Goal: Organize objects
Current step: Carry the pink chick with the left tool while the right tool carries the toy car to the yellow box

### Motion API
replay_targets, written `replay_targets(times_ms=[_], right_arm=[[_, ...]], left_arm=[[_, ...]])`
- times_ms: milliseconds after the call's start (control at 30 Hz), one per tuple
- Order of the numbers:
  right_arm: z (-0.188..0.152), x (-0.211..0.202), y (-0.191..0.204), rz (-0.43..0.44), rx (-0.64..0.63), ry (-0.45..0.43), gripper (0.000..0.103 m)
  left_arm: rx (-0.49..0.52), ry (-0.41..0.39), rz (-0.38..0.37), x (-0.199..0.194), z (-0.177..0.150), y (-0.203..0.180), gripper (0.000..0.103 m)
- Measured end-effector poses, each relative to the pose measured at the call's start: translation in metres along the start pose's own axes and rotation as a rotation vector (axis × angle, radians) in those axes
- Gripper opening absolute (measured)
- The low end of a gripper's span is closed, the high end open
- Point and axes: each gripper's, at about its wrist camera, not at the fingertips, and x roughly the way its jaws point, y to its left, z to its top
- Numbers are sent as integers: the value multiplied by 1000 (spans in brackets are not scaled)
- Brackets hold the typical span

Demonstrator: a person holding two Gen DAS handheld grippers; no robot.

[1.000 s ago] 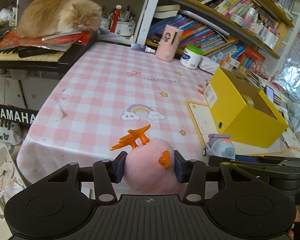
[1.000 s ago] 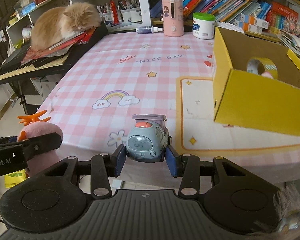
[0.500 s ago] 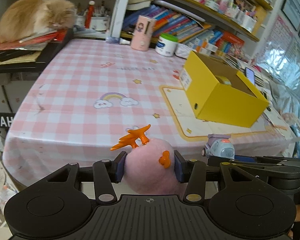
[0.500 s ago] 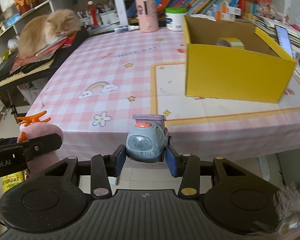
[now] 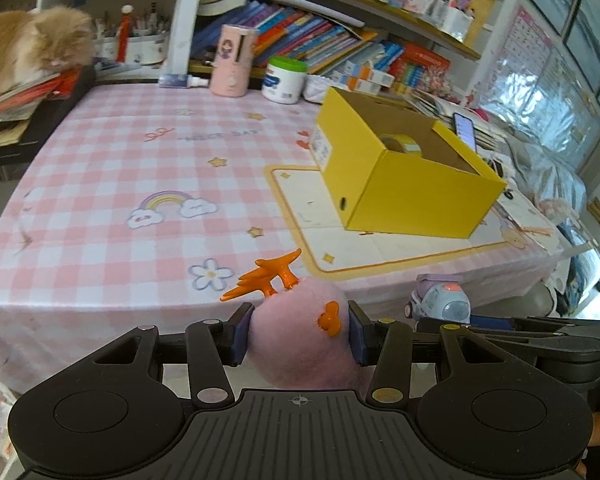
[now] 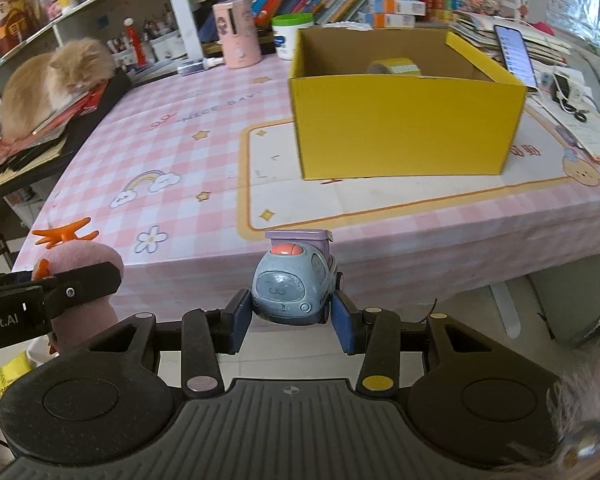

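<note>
Left wrist view: the left gripper (image 5: pixel 298 334) has its two blue pads squeezed onto a pink plush toy (image 5: pixel 300 340) with orange antlers and an orange beak, holding it up in the air just short of the near table edge. Off to its right you can see the other gripper's arm carrying a little toy car (image 5: pixel 440 304).

Right wrist view shows the right gripper (image 6: pixel 290 318) clamped on that toy car (image 6: pixel 292 284), a pale blue one with a purple roof and "VEHICLE" on the front, also held off the table, in front of its near edge. The plush toy (image 6: pixel 80 268) shows up at the left of this view, side by side with the car.

The table (image 6: pixel 180 152) has a pink checked cloth with a rainbow and stars. A yellow cardboard box (image 6: pixel 404 128) sits open on it, further in, and there's a roll of tape (image 6: pixel 394 67) lying inside. A phone (image 6: pixel 516 54) is propped up just behind the box's right corner. A fluffy orange cat (image 6: pixel 52 80) is lying on papers on a keyboard to the left of the table, and the shelves behind are stuffed with books.
</note>
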Motion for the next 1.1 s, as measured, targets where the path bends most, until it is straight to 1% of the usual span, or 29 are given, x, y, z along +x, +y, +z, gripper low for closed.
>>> replay_targets(times_ms=[333,700,933,1100], right_arm=[[6,-4,-35,-44,59,-12,41],[20,1,-64,-72,90,-5,41],[33,4,-77,-76,91,-17,41],[51,0,-88,-86,82,-66,41]], left_arm=[[56,12,-43,23,15,-30,46],[78,15,-67,42,27,-51,46],[109,-42,-84,43,42,-64,46],[131,-107,-100,44,62,-75,46]])
